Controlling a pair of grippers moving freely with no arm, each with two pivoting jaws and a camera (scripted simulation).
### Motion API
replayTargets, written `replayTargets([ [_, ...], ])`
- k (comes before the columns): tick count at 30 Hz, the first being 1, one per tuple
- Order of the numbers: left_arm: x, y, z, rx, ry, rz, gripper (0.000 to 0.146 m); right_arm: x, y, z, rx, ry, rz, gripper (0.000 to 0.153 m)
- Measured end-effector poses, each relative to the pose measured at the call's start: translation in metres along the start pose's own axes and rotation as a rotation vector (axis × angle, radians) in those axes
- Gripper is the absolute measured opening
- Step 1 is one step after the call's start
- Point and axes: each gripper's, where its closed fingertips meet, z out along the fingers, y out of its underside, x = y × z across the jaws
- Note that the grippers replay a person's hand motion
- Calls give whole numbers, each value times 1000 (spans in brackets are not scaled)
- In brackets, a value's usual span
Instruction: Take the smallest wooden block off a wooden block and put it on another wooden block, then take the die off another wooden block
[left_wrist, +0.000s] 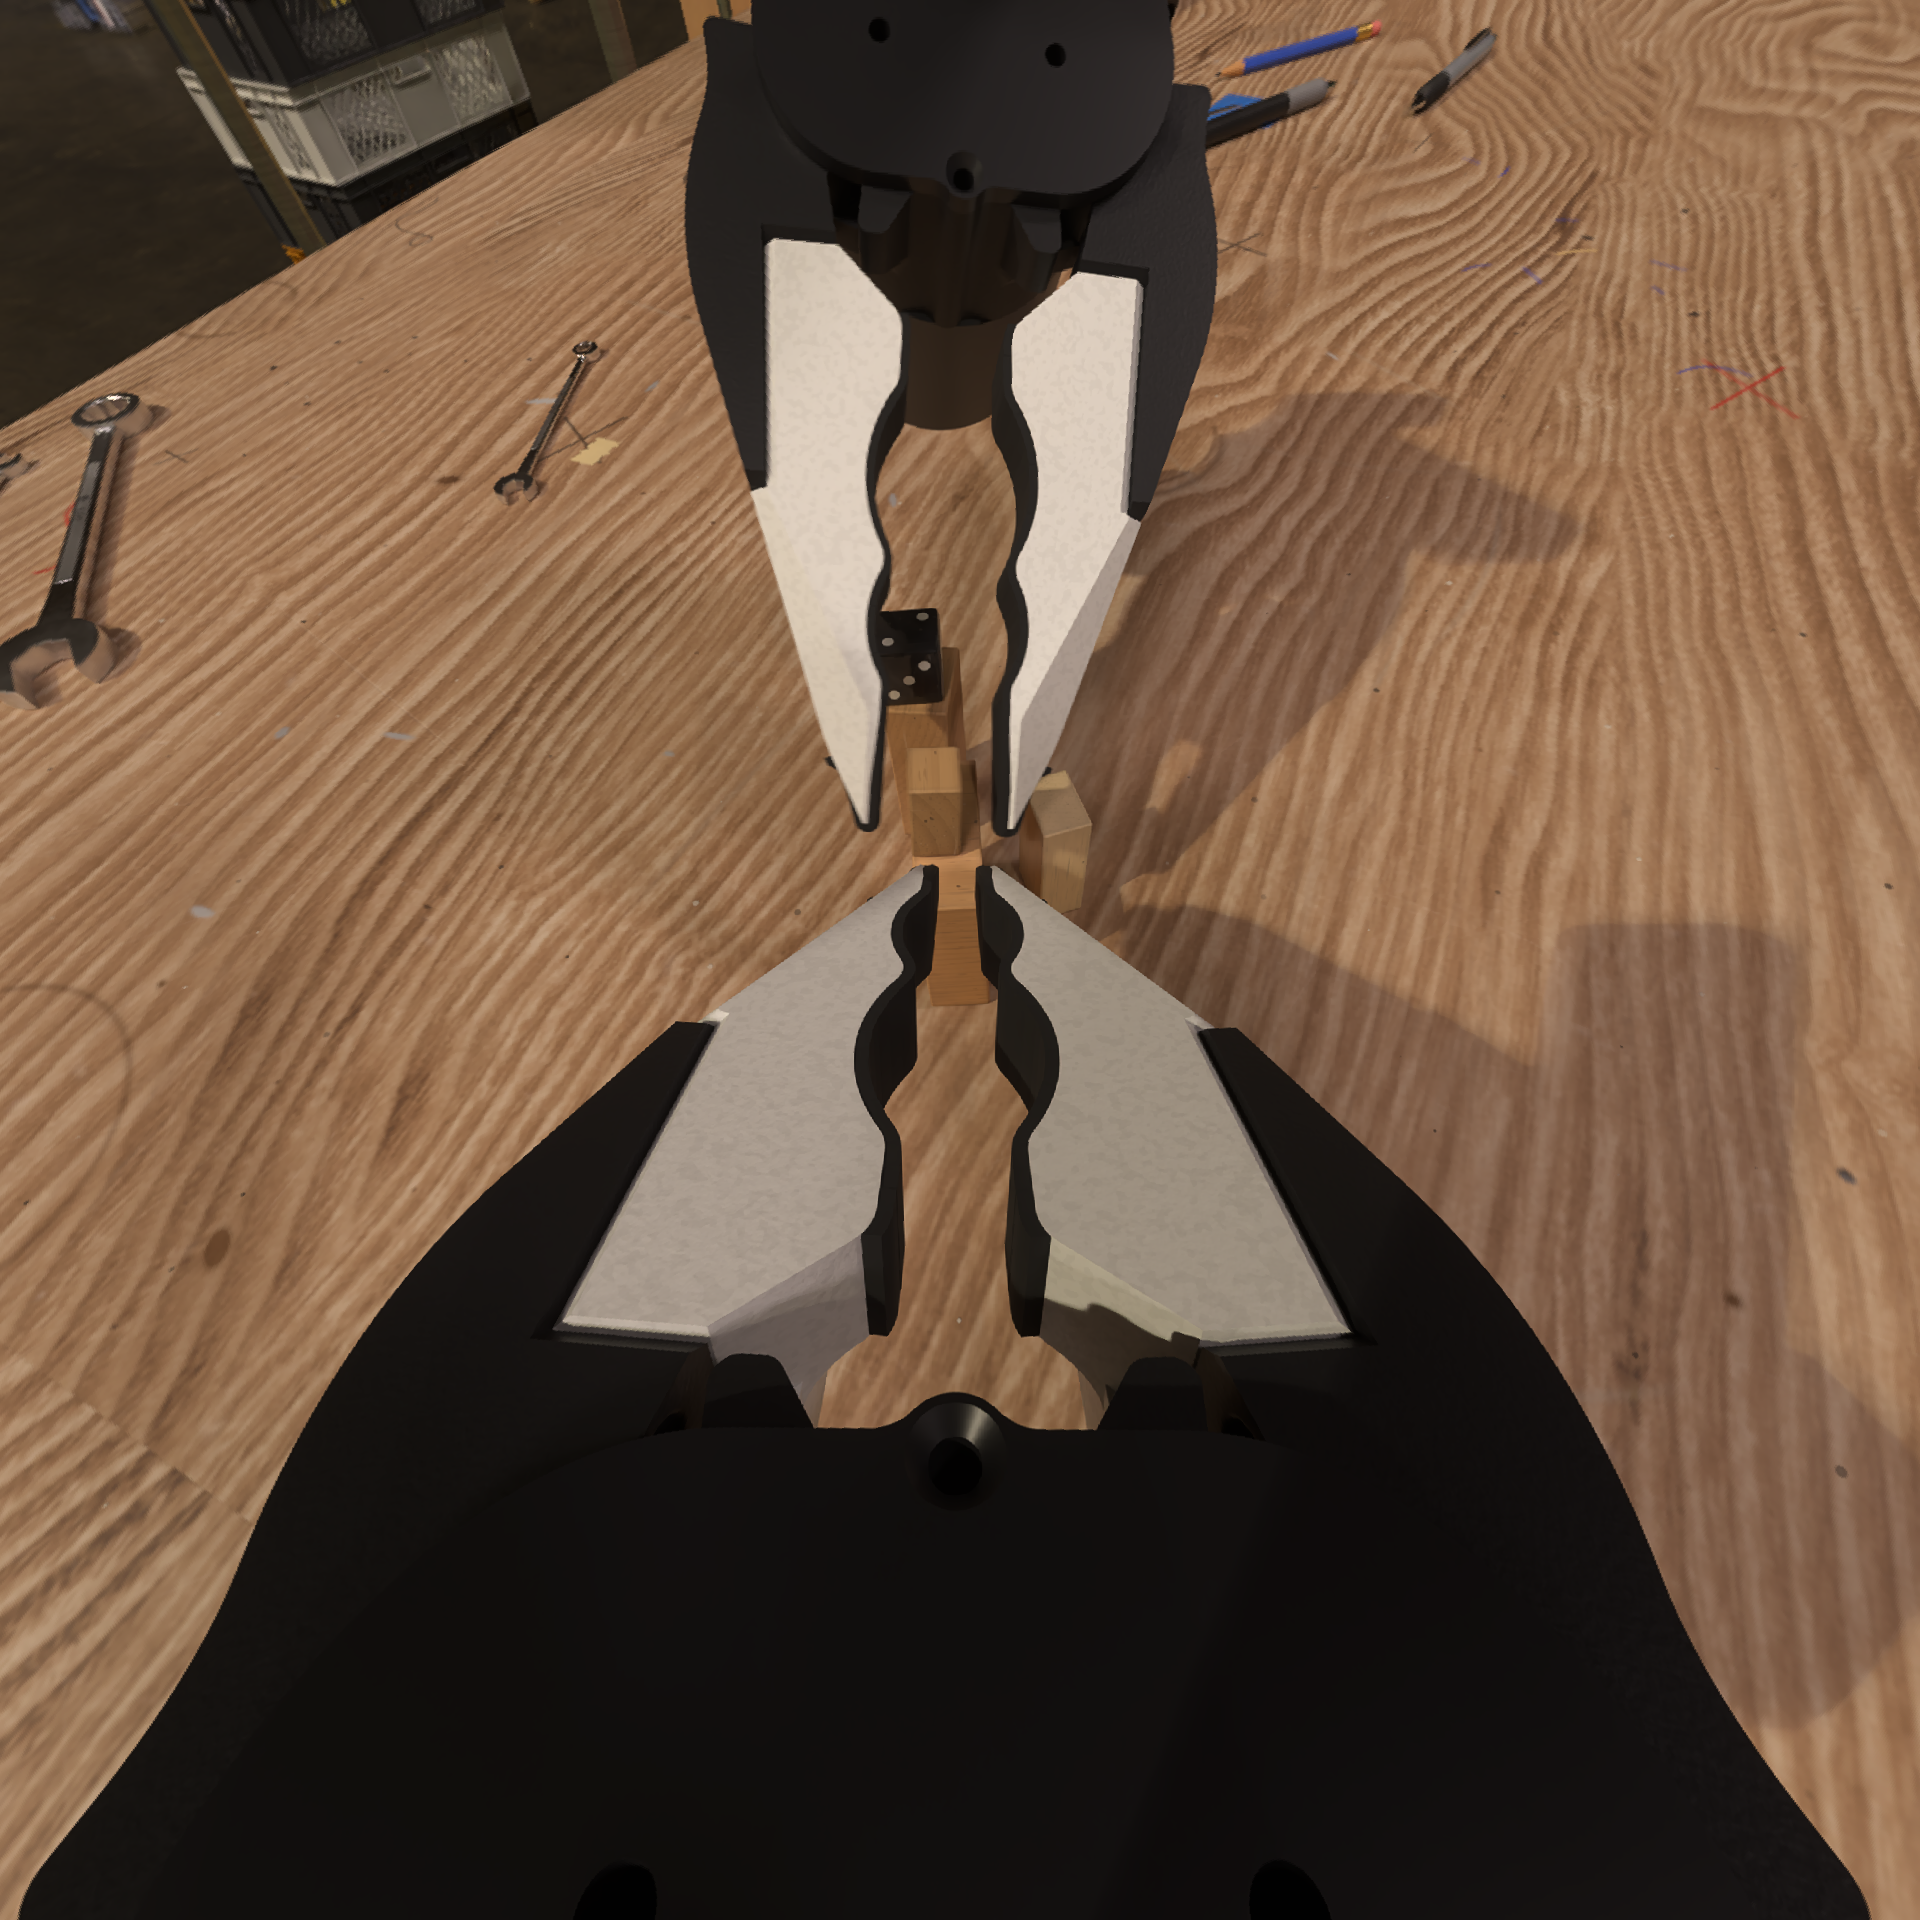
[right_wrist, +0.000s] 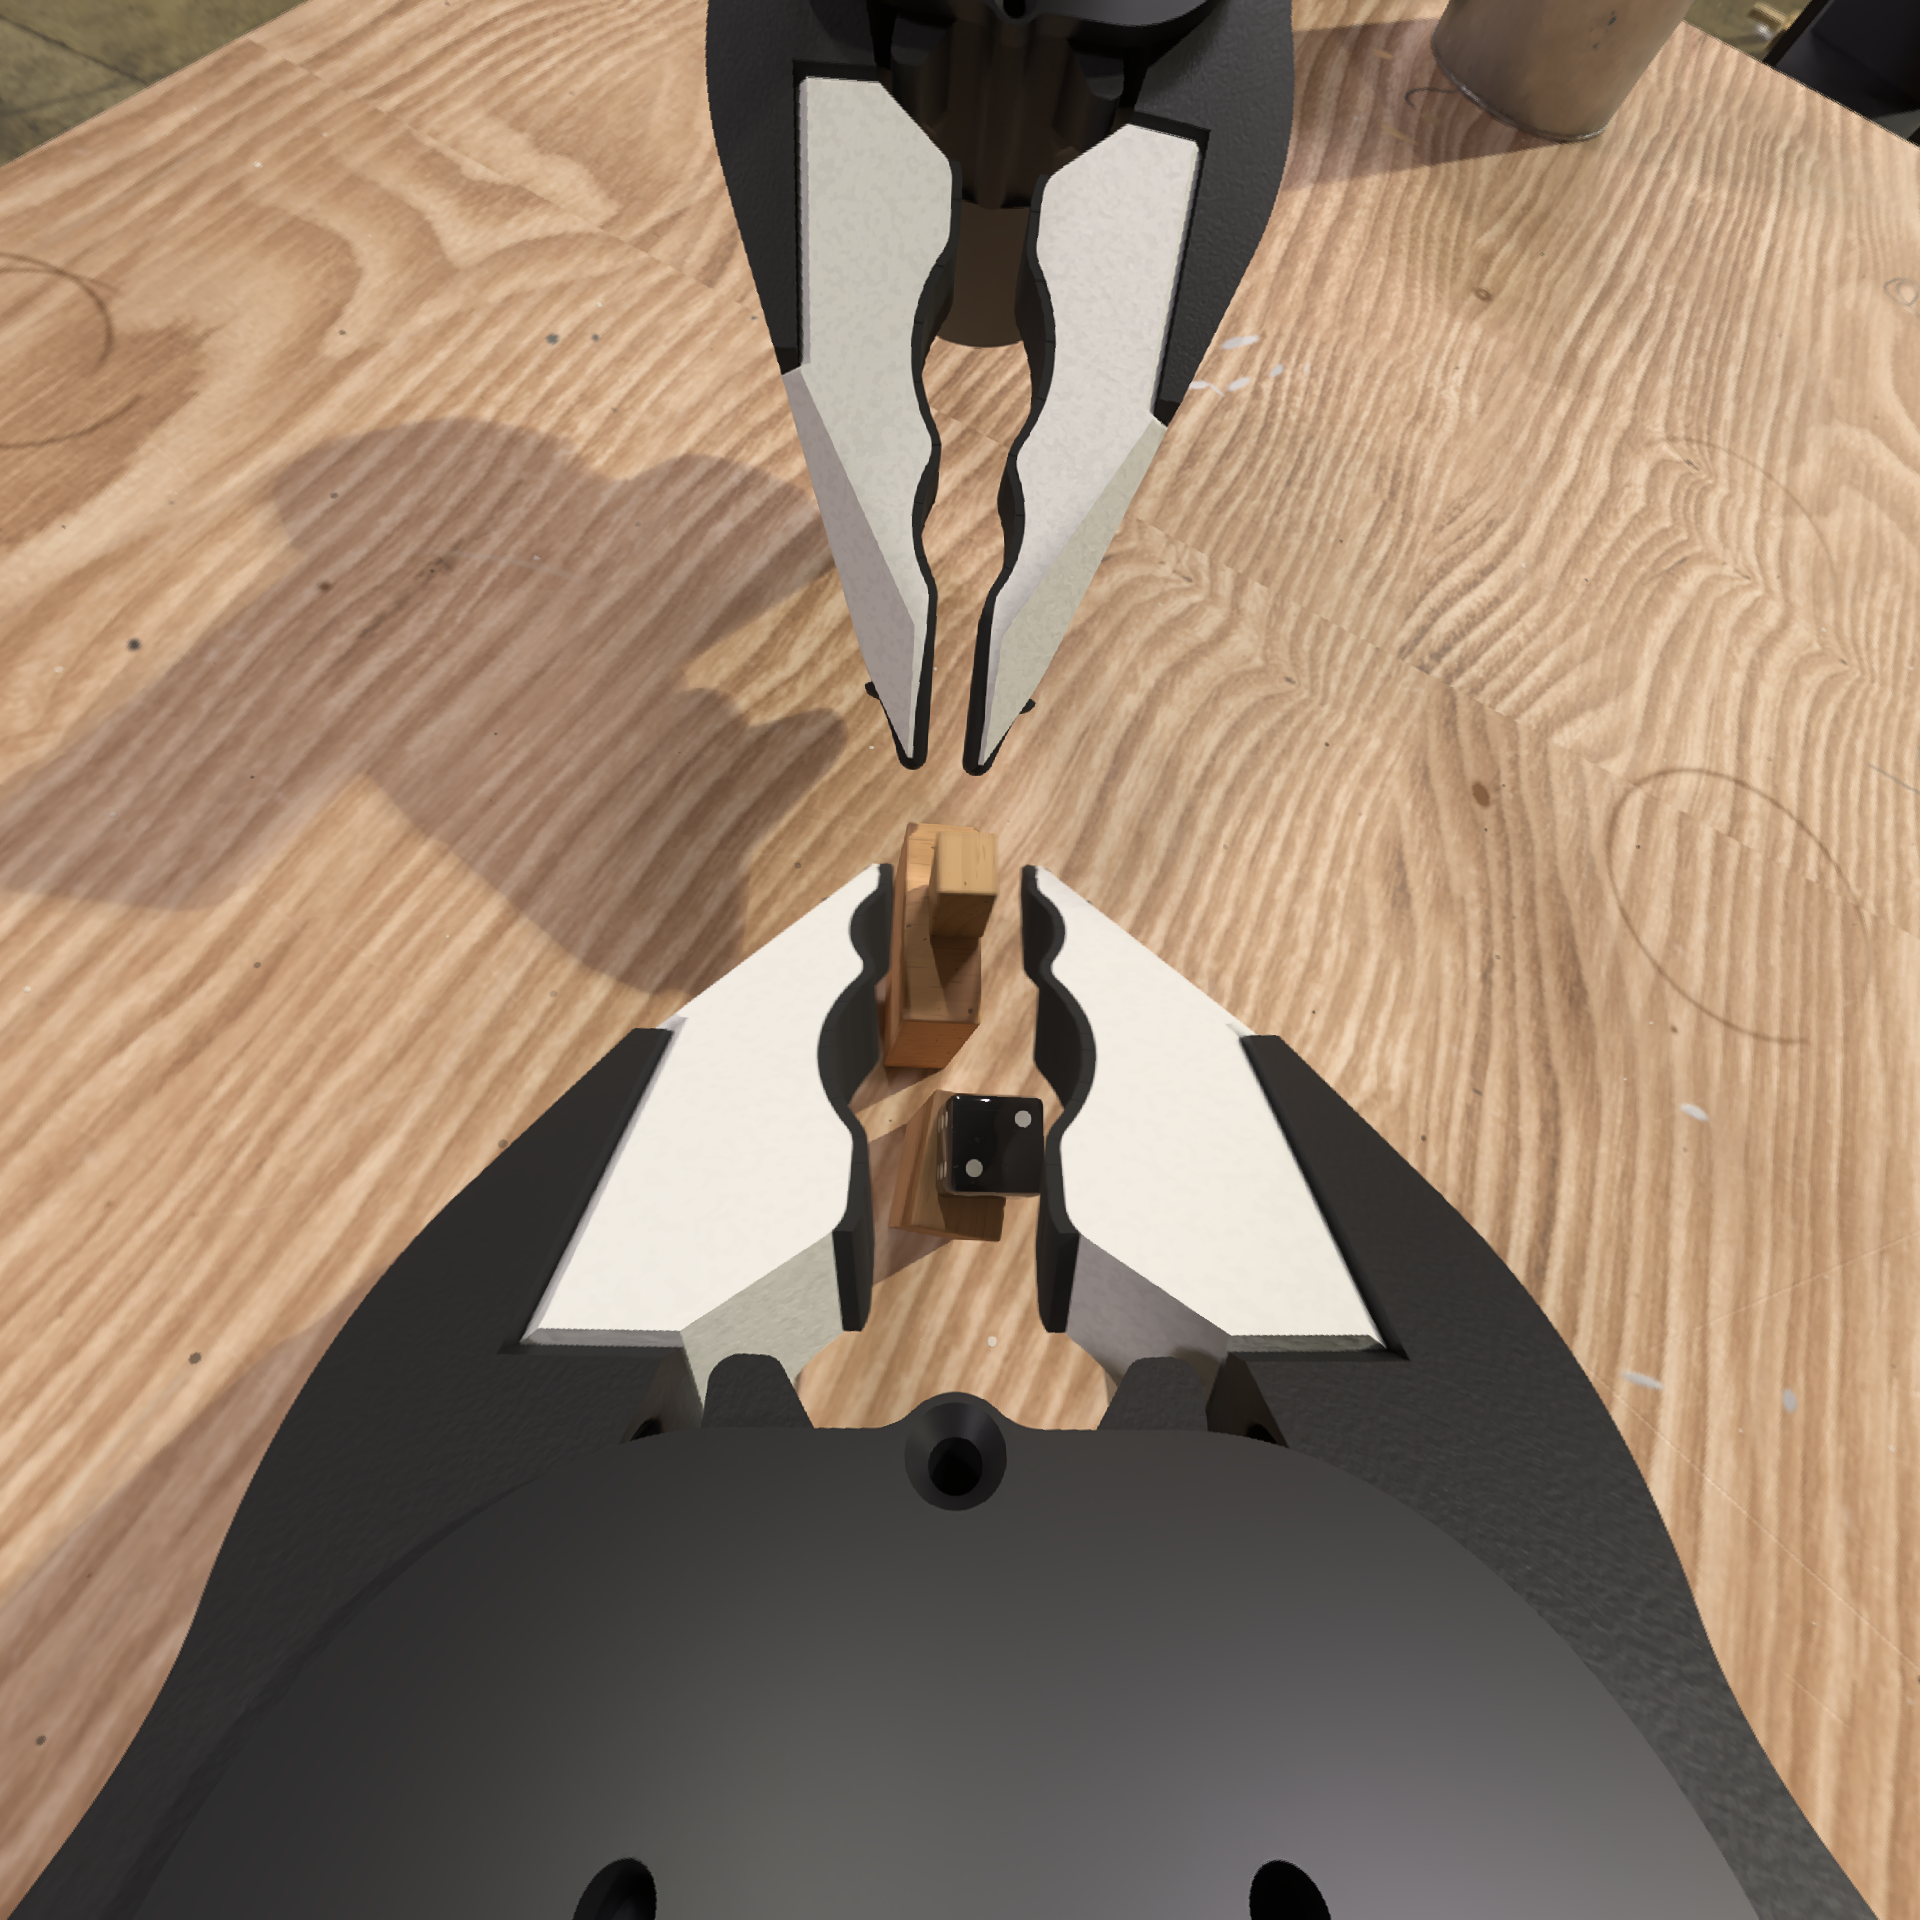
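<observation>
- Two grippers face each other: our left gripper (left_wrist: 956, 873) hangs nearly pressed together, holding nothing.
- Our right gripper (right_wrist: 956, 873), spread, straddles the die (right_wrist: 992, 1143); next, we judge, we pinch and lift it off its wooden block (right_wrist: 920, 1179).

Wrist views face each other, close, probably level; share blocks (left_wrist: 935, 800) (right_wrist: 940, 935).

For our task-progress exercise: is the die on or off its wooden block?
On. The black die sits atop a wooden block, between the right gripper's open fingers, which are not touching it.
</observation>
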Motion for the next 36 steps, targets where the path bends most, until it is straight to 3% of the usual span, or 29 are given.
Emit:
replayTargets([
  [7,-1,6,1,-21,5,12,7,-2,2,2,35,-27,29,34],
  [15,2,10,-4,-20,-5,2,7,-1,5,-24,117,7,22,36],
  [19,6,11,-10,-5,-11,-9,7,14,16,-57,177,55,193,43],
  [22,7,12,-13,14,-1,-25,7,7,36,-59,143,-21,362,62],
  [23,6,13,-13,18,3,-43,7,4,38,-55,145,-30,371,62],
  [27,-2,20,-4,-22,-25,-88,7,-3,45,-31,84,-38,365,49],
  [31,-1,15,-1,5,-17,-71,7,1,36,-26,163,-21,352,26],
  [36,-2,-1,-6,106,10,-126,7,3,25,-36,286,-51,404,18],
])
